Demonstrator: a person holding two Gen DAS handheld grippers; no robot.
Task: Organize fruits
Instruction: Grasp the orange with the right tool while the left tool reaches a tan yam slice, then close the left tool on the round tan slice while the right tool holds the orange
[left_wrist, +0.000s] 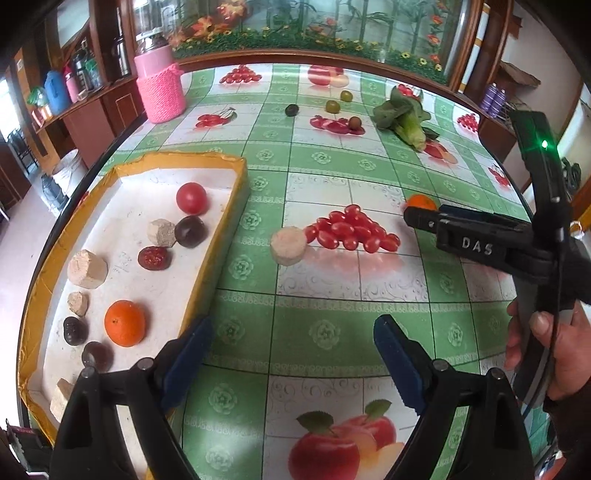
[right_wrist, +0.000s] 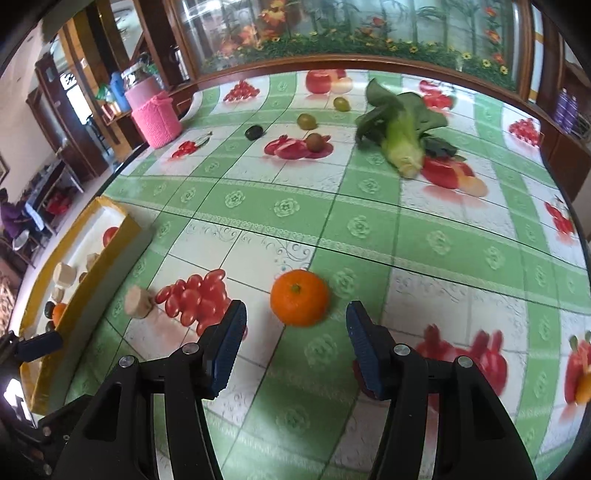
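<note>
Orange (right_wrist: 299, 297) just ahead of right gripper (right_wrist: 295, 345), seemingly untouched | both grippers open, empty | left gripper (left_wrist: 291, 354)

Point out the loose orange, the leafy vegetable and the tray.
Orange (right_wrist: 299, 297), right wrist view, centre of peel.
Leafy vegetable (right_wrist: 400, 140), right wrist view, pale stalk.
Tray (left_wrist: 218, 254), left wrist view, yellow side wall.

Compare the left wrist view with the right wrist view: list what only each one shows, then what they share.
Only the left wrist view: the person's hand holding the right gripper, and the box floor with its red tomato.
Only the right wrist view: the loose orange whole, ahead of the open jaws.
Both: the yellow-edged box, the beige chunk on the tablecloth, the leafy green vegetable and the pink knitted jar.
</note>
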